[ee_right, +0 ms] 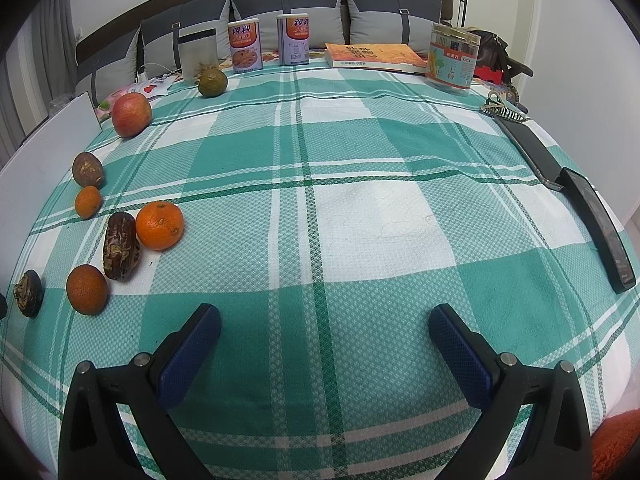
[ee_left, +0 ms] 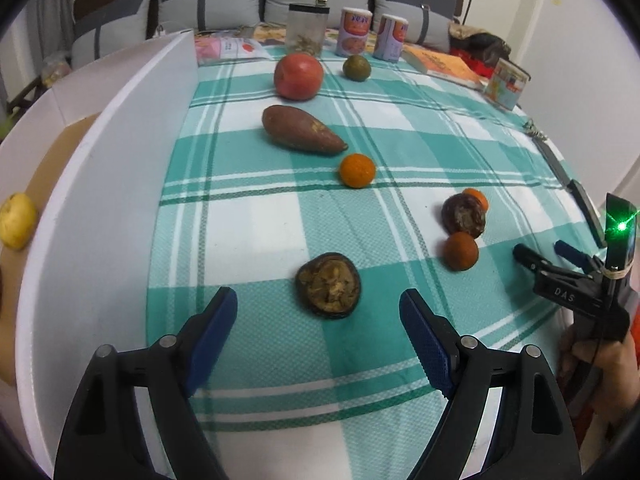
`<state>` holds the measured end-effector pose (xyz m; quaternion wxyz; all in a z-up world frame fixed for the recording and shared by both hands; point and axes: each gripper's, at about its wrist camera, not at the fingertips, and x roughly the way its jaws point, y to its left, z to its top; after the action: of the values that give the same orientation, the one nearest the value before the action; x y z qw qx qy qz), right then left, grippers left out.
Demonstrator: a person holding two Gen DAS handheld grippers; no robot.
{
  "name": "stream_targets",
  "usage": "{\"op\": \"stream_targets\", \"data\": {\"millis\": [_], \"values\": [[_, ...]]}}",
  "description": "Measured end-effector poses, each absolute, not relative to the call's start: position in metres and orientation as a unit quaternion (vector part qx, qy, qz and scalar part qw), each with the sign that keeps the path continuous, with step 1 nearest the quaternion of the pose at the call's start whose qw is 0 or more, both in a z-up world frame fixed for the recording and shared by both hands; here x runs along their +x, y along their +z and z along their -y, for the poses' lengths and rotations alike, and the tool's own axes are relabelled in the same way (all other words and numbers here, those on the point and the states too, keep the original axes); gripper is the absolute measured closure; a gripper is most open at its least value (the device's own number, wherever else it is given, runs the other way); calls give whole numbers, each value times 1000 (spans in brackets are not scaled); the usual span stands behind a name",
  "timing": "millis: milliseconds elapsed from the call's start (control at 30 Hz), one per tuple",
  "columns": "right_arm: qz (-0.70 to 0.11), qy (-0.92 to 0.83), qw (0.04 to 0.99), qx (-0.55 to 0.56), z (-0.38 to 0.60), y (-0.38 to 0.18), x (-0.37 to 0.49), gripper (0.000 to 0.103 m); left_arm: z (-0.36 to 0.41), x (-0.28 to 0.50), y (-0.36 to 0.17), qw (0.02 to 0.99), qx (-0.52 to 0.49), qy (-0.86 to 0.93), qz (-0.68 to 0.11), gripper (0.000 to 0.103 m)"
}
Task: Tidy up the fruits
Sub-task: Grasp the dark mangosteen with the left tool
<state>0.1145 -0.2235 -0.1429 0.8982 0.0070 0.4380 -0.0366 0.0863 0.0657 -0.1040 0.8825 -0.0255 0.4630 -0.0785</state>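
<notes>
a: one fruit boxed so far, as far as the pictures show — a yellow fruit (ee_left: 17, 221) lies inside the white box (ee_left: 100, 200) at the table's left edge. everything else sits on the green checked cloth (ee_right: 360, 240).

b: and the grippers?

a: left gripper (ee_left: 318, 306) released, jaws spread wide, hanging just short of a dark shrivelled fruit (ee_left: 328, 290) that lies beyond the tips, untouched. right gripper (ee_right: 325, 322) also released, nothing between its jaws, parked over bare cloth.

b: what is left, working outward?

a: near the right gripper, a dull orange tangerine (ee_left: 461, 251), a wrinkled brown fruit (ee_left: 464, 215) and a bright tangerine (ee_right: 159, 225) huddle together. mid-table, a small tangerine (ee_left: 357, 170), then what looks like a sweet potato (ee_left: 300, 130). farther back, a red apple (ee_left: 298, 77) and a green citrus (ee_left: 356, 67), in front of two cans (ee_right: 245, 46) and a jar (ee_right: 197, 55).

b: so barely begun?

a: by my reading, yes: one in, about eight out, shrivelled fruit likely next.
</notes>
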Motion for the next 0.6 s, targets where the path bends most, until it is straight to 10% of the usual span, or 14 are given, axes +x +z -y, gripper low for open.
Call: {"op": "stream_targets", "data": {"millis": [300,433,600], "values": [[-438,-36,898,7,224,-143,115,0,-37,98,-123,878,30,-84,-471,23],[-439,-30,898,9,224,-142,114,0,-41,103,-133,875,28,-70,-479,59],[-437,-5,899,14,217,-122,116,0,-56,97,-131,878,-3,-67,-473,60]]}}
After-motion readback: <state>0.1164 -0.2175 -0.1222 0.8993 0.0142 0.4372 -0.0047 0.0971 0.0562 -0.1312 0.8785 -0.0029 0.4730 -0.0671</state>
